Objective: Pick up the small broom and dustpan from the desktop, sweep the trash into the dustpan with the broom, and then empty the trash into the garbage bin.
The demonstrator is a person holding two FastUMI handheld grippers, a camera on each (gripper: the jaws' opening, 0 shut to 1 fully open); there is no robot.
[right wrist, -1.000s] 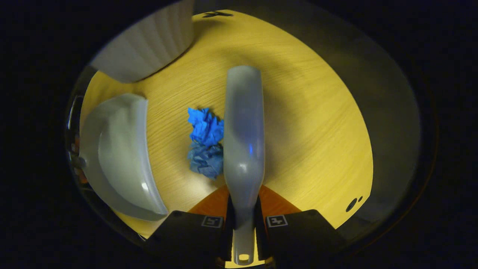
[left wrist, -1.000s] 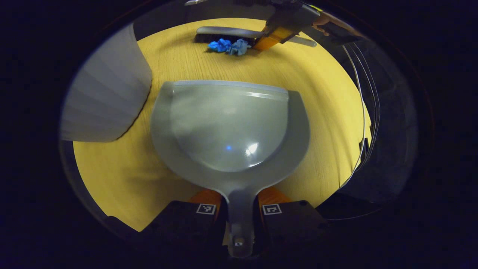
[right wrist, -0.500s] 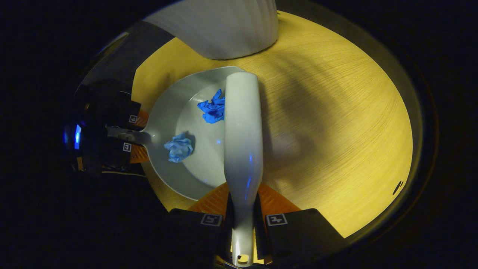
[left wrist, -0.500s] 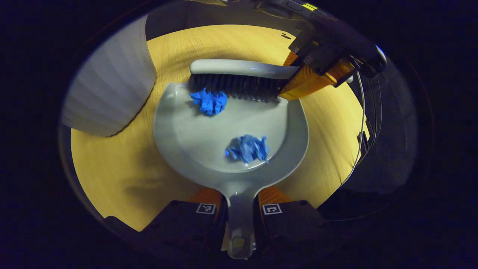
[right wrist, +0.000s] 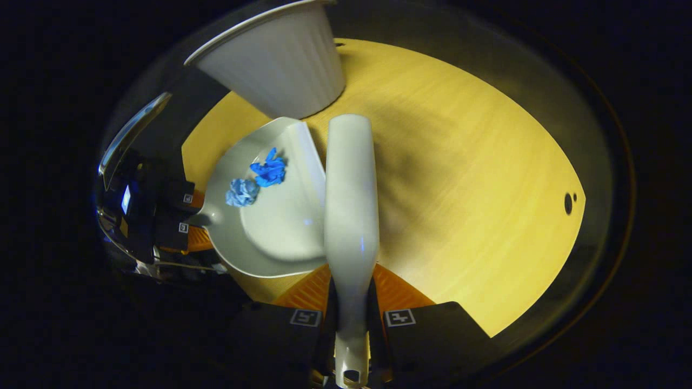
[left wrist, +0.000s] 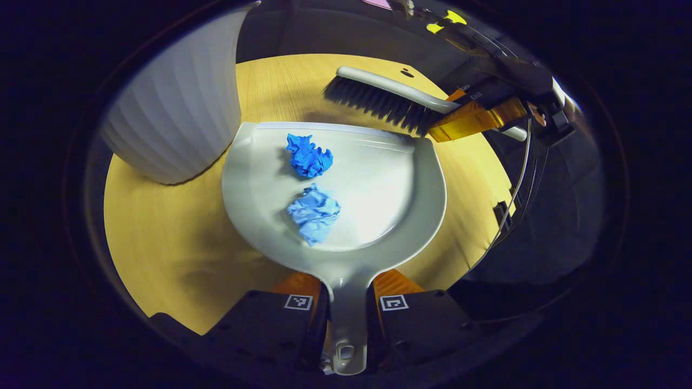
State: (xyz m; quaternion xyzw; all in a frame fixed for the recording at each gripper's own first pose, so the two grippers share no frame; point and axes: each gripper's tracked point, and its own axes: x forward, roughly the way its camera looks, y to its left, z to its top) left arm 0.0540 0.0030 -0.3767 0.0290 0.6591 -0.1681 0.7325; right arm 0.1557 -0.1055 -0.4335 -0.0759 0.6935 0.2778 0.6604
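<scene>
My left gripper (left wrist: pixel 348 294) is shut on the handle of the grey dustpan (left wrist: pixel 378 178). Two crumpled blue paper balls lie in the pan: a darker one (left wrist: pixel 309 155) near its lip and a paler one (left wrist: pixel 314 213) nearer the handle. My right gripper (right wrist: pixel 350 308) is shut on the handle of the small grey broom (right wrist: pixel 350 200). In the left gripper view the broom (left wrist: pixel 389 94) hangs tilted, black bristles down, just past the pan's front right edge, with the right gripper (left wrist: pixel 476 116) holding it. The right gripper view shows the dustpan (right wrist: pixel 275 227) with both balls and the left gripper (right wrist: pixel 181 221).
A white ribbed garbage bin (left wrist: pixel 178 113) stands on the yellow wooden desktop (left wrist: pixel 167 237) just left of the dustpan, almost touching its front corner; it is also at the top of the right gripper view (right wrist: pixel 275 59). Thin cables (left wrist: pixel 519 178) hang off the desktop's right edge.
The broom swept both blue balls into the dustpan, then lifted and drew back past the pan's lip. The paler ball rolled nearer the handle. The bin looks closer.
</scene>
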